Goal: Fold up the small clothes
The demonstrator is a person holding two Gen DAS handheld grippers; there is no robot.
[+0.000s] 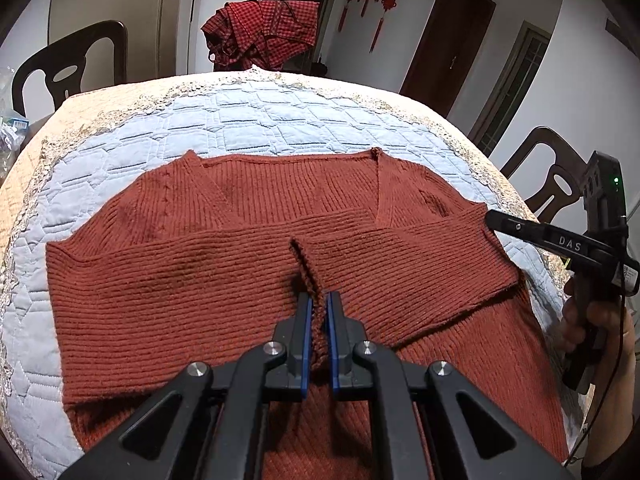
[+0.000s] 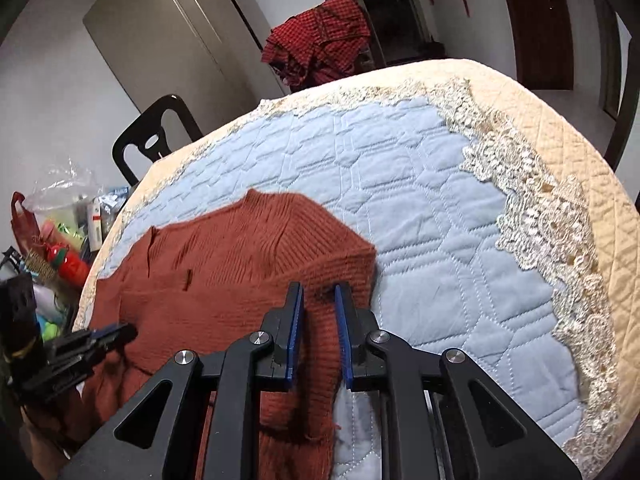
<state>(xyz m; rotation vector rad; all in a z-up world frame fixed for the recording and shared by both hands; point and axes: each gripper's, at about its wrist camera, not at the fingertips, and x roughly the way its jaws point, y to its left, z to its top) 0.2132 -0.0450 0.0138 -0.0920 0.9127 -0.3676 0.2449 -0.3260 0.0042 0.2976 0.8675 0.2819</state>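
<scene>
While a rust-red knit sweater lies spread on a quilted blue table cover, the left gripper pinches a raised ridge of its knit between 2 blue-padded fingers. Ahead of those fingers, both sleeves lie folded across the body. The right gripper clasps a fold of the sweater's edge, the cloth filling the gap between its fingers. Beyond both sets of fingertips, a red checked cloth drapes over a chair.
</scene>
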